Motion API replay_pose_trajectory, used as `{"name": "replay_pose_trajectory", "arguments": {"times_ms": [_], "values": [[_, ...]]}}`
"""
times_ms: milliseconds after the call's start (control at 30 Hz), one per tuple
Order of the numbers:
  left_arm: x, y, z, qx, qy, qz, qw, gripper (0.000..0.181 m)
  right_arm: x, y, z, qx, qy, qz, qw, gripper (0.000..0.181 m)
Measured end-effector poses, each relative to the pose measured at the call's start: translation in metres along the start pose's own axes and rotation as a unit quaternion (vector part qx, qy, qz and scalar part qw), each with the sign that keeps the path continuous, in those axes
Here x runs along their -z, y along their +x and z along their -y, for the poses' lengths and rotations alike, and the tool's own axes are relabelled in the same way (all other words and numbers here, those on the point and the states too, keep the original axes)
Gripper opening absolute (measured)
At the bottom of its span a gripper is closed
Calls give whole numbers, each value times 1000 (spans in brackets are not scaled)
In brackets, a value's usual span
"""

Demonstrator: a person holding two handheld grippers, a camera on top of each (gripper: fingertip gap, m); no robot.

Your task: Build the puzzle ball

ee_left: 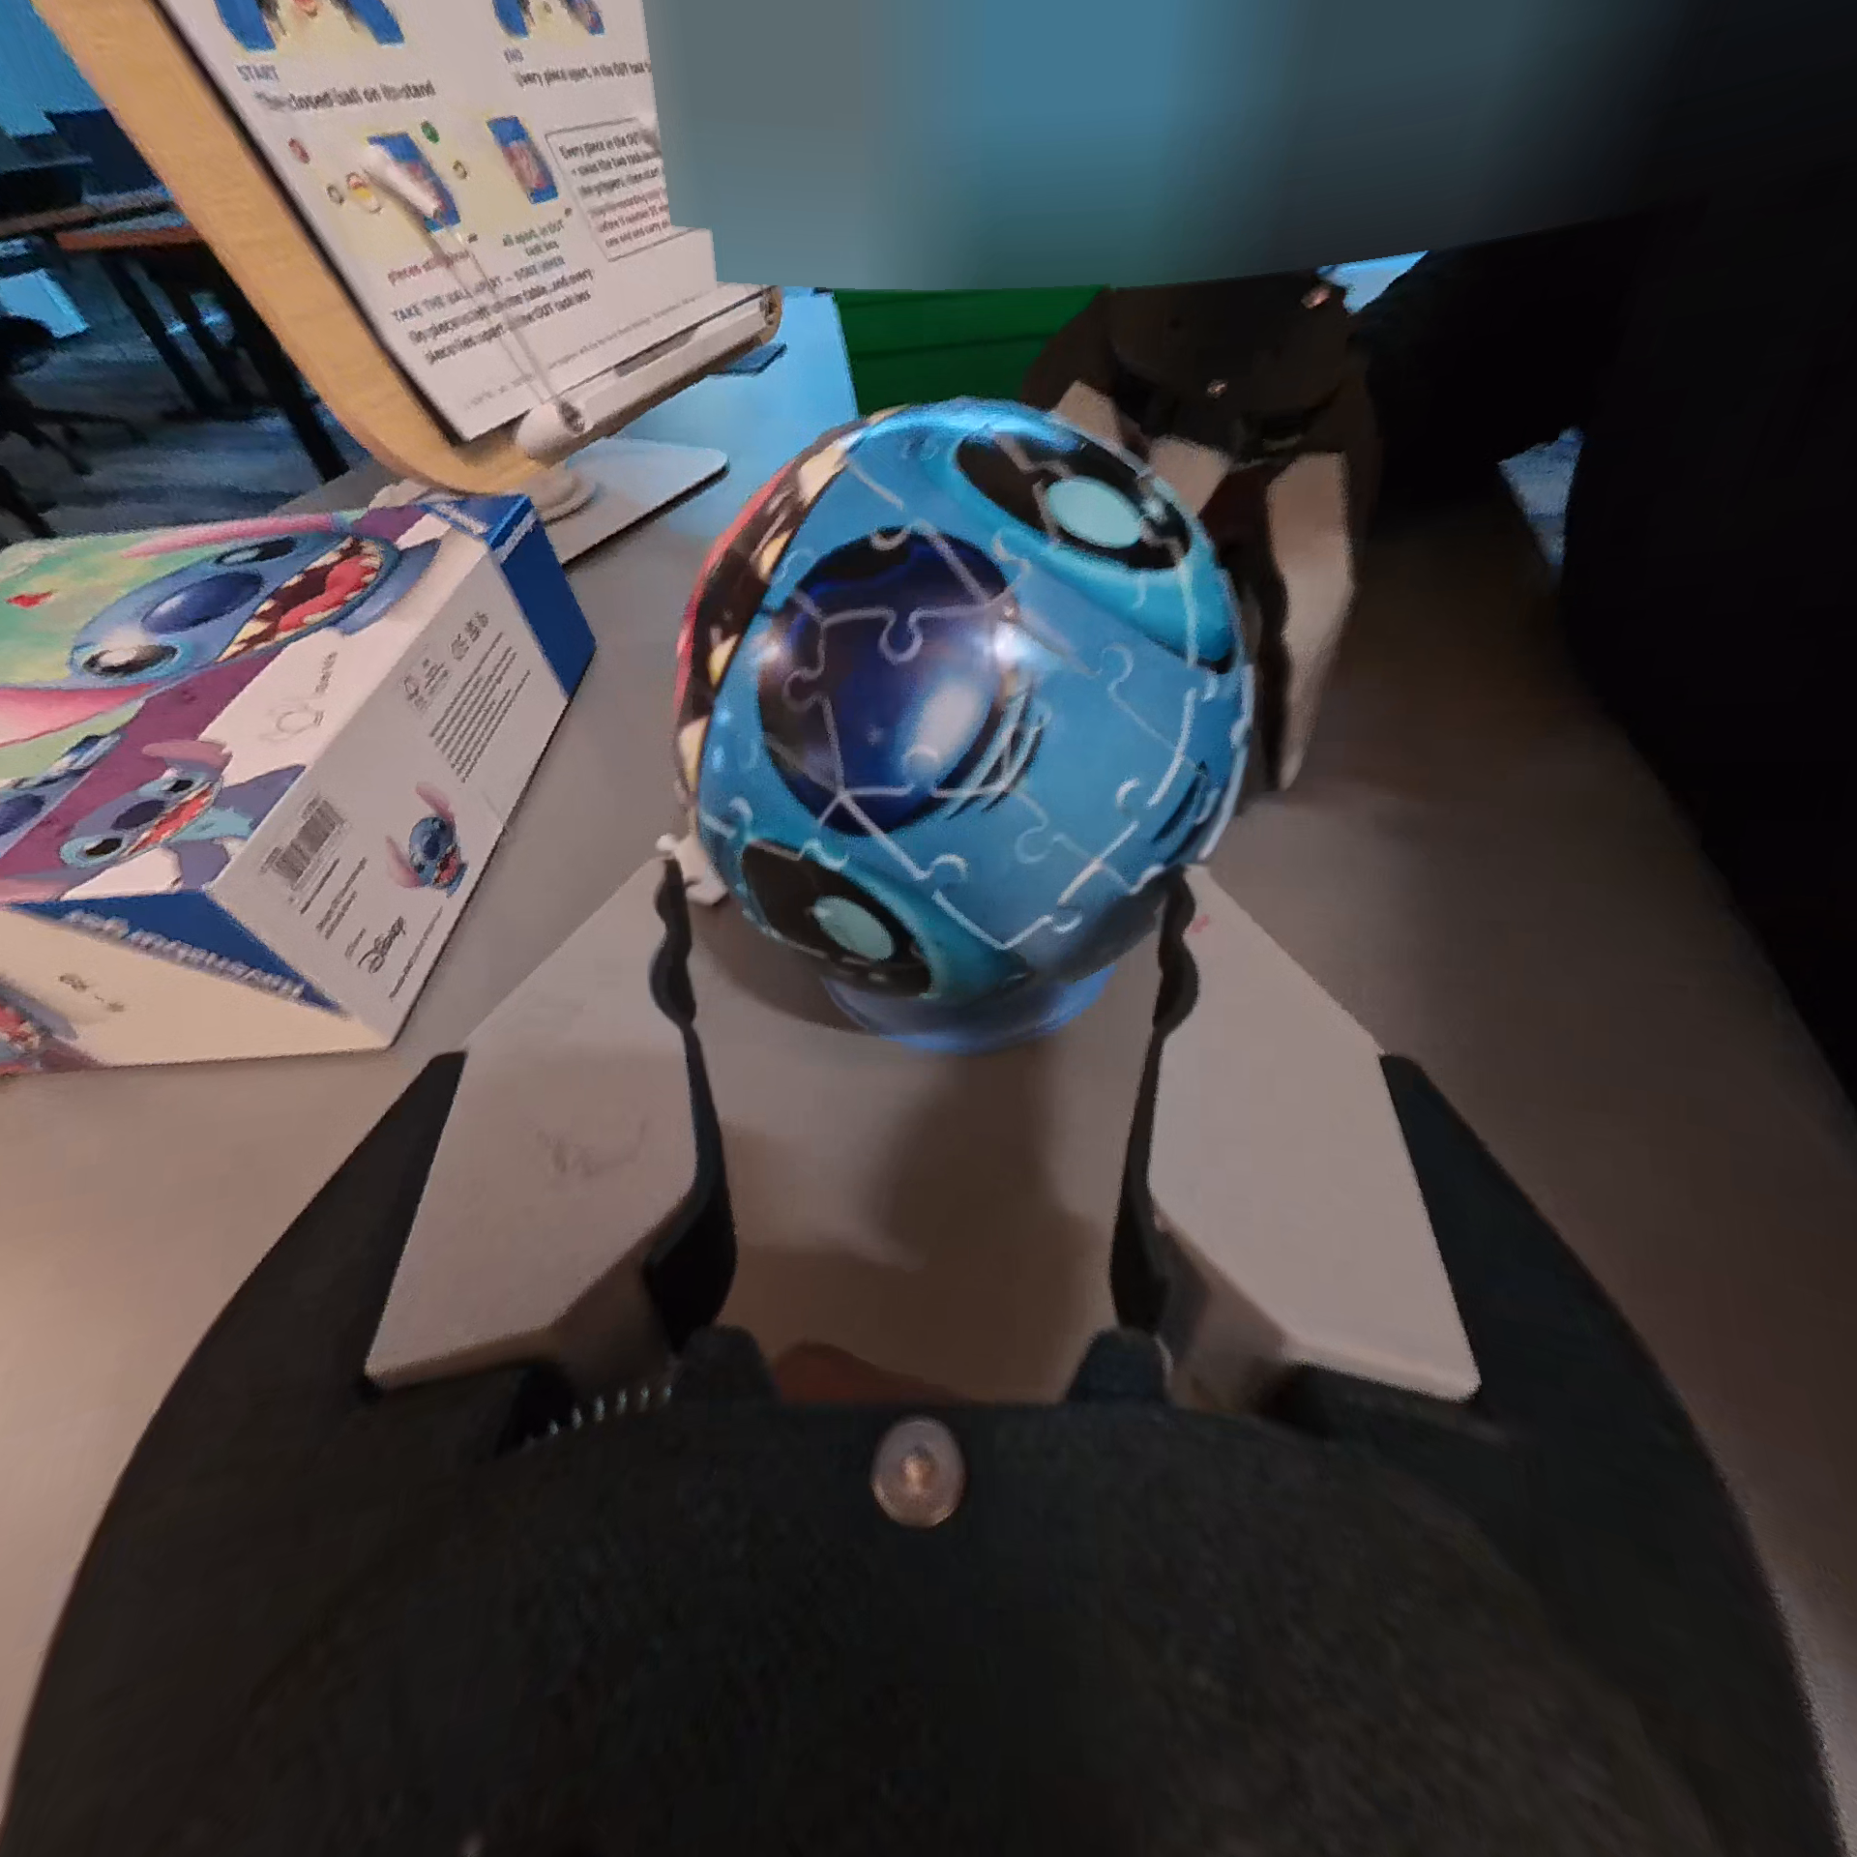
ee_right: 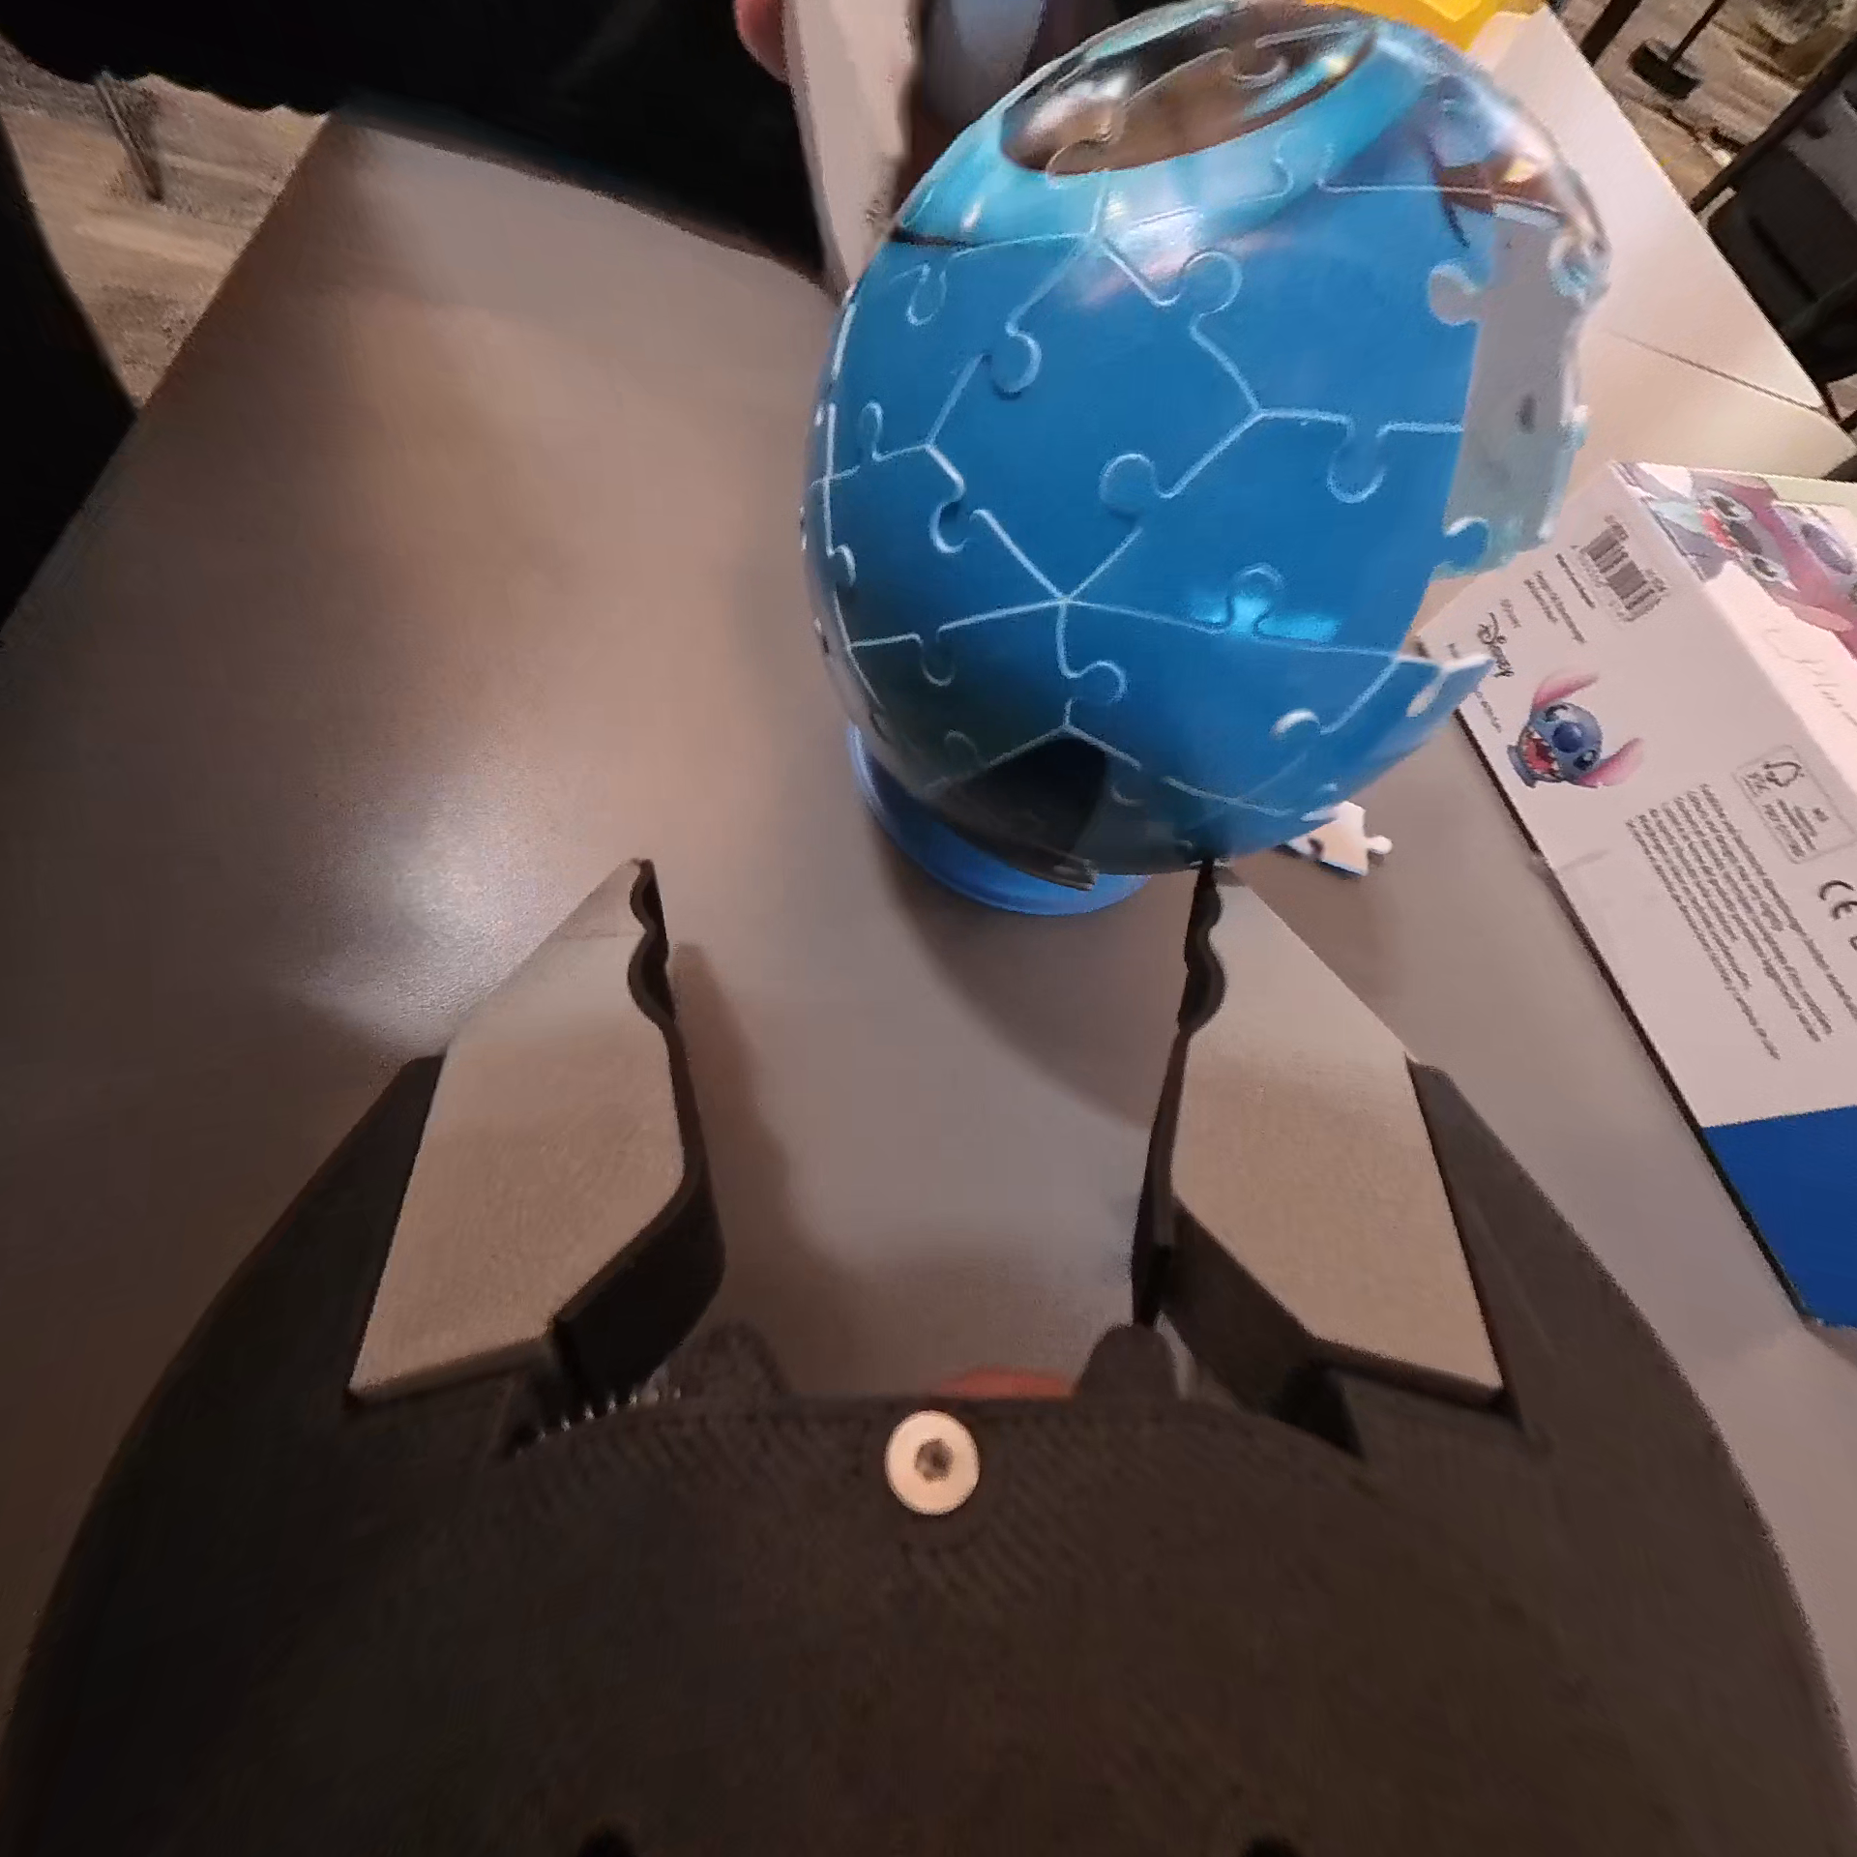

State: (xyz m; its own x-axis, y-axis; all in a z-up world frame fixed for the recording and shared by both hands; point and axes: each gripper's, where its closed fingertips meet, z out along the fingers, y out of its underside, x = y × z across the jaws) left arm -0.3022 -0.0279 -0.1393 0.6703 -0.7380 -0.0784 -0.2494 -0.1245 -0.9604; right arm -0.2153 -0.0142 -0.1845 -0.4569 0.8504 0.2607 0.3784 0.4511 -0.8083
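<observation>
The blue puzzle ball (ee_left: 965,693) sits on a round blue stand (ee_left: 970,1015) on the grey table (ee_left: 1457,955). My left gripper (ee_left: 922,894) is open and empty, its fingertips just short of the ball's lower sides. My right gripper (ee_right: 922,884) is open and empty, in front of the ball (ee_right: 1136,452) and its stand (ee_right: 1005,879), on the opposite side. A dark gap (ee_right: 1035,794) shows low in the ball's shell. A loose white piece (ee_right: 1342,839) lies beside the stand; it also shows in the left wrist view (ee_left: 693,869). The right gripper shows behind the ball (ee_left: 1256,482).
The puzzle's printed box (ee_left: 281,744) lies left of the ball; it also shows in the right wrist view (ee_right: 1708,804). A stand with an instruction sheet (ee_left: 452,221) is behind it. A green object (ee_left: 955,342) is at the back. The left gripper's grey finger (ee_right: 844,141) shows behind the ball. One gripper's finger ends stand about 11 centimeters off the other's. The loose white piece (ee_right: 1342,839) is about 10 centimeters from my right fingertips.
</observation>
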Motion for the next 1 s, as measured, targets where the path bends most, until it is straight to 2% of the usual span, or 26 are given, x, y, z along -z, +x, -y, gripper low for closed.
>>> {"name": "replay_pose_trajectory", "arguments": {"times_ms": [167,300,367,467,567,633,700,833,1000], "values": [[11,-10,-10,-1,-23,20,1000,95,-2,-13,1,2,-2,35,999,99],[16,-13,-7,8,-9,25,1000,94,4,-15,6,-20,11,51,998,97],[17,-15,-7,10,-6,28,1000,94,16,-4,9,-36,22,35,998,96],[19,-18,-8,9,-6,37,999,94,58,31,9,-73,42,-33,996,88],[21,-20,-7,14,-2,41,999,95,105,66,-22,-132,22,-103,986,77],[21,-21,-7,16,-2,43,999,95,122,75,-43,-192,15,-114,975,79],[21,-21,-7,18,-2,44,999,95,124,64,-57,-217,-6,-83,973,77],[20,-21,-9,23,-10,41,999,94,115,52,-84,-192,-73,-77,976,65],[24,-25,-7,39,5,48,998,91,101,41,-114,-199,-138,-43,969,66]]}}
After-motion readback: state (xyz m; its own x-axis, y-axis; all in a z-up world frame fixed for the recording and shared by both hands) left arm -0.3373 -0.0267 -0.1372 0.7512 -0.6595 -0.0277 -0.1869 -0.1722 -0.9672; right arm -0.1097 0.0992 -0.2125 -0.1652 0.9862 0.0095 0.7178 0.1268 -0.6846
